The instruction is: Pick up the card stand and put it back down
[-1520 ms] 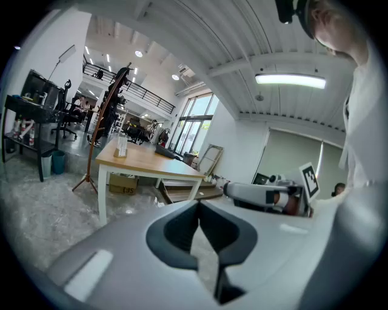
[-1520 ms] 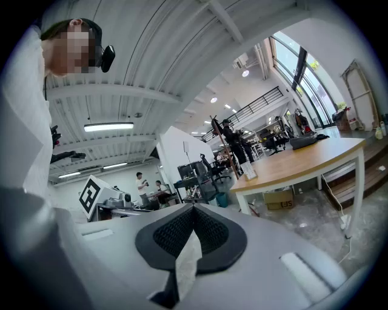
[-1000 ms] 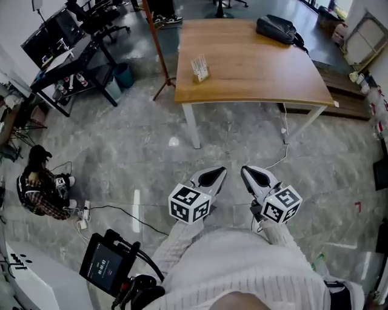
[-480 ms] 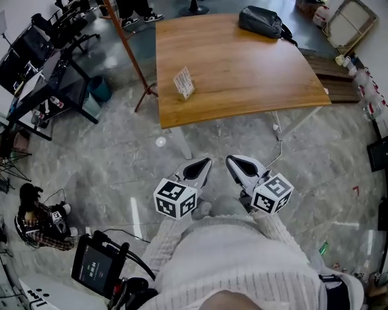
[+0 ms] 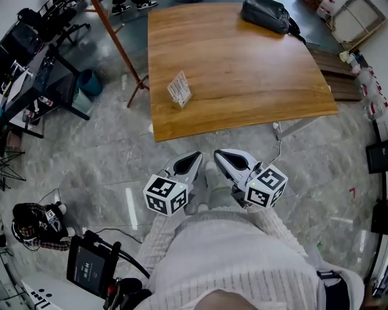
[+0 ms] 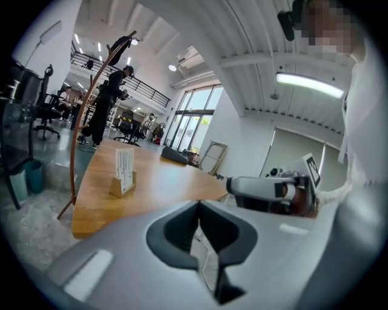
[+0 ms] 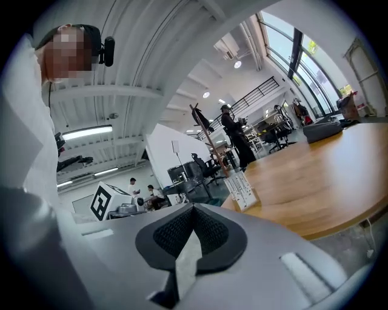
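Note:
The card stand (image 5: 179, 89), a small wooden block holding a white printed card, stands upright near the front left corner of the wooden table (image 5: 242, 66). It also shows in the left gripper view (image 6: 123, 172) and the right gripper view (image 7: 242, 191). My left gripper (image 5: 193, 158) and right gripper (image 5: 222, 155) hang side by side over the floor, short of the table's front edge and well clear of the stand. Both are shut with nothing between the jaws.
A black bag (image 5: 267, 14) lies at the table's far right corner. A wooden pole (image 5: 119, 48) leans by the table's left side. Desks, chairs and a teal bin (image 5: 90, 82) stand at left. Cables and a tablet (image 5: 91, 266) lie on the floor nearby.
The view has moved closer to the table; its front edge and the card stand now sit lower in the head view. Both grippers stay shut, side by side.

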### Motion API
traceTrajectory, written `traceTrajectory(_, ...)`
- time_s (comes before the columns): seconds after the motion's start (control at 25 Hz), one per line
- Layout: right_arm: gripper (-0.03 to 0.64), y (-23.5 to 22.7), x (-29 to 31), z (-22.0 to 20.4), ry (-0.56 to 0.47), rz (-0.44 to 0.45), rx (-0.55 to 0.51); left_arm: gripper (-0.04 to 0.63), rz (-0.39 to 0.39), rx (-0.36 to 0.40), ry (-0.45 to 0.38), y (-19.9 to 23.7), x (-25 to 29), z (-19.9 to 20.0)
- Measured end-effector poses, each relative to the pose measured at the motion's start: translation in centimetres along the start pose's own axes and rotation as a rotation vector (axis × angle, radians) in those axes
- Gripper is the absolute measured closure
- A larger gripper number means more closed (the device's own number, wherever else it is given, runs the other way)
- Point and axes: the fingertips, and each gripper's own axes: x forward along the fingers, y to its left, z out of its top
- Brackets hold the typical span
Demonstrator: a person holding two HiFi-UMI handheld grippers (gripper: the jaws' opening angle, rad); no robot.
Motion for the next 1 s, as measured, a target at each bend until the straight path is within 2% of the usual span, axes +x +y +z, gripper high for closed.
traceTrajectory(0.28, 0.617, -6.3, 5.0, 3.8, 0.060, 0.080, -0.015, 0.587, 0.057, -0.052, -0.011, 5.2, 5.4, 3.3)
traceTrajectory(0.44, 0.617, -9.4, 6.6, 4.4, 0.106, 0.116, -0.021, 0.586, 0.086, -0.071, -0.017, 7.2, 7.8, 3.9)
traceTrajectory(0.64, 0.618, -11.7, 8.1, 5.0, 0.122, 0.120, -0.008, 0.588, 0.129, -0.088, -0.024, 9.3, 8.9, 4.8)
traceTrajectory(0.88, 0.618, -13.2, 9.9, 5.5, 0.132, 0.094, 0.018, 0.588, 0.136, -0.116, 0.014, 12.0, 8.5, 4.7)
traceTrajectory(1.0, 0.617, -13.7, 10.2, 6.0, 0.129, 0.068, 0.031, 0.587, 0.148, -0.101, 0.037, 13.0, 8.3, 4.7)
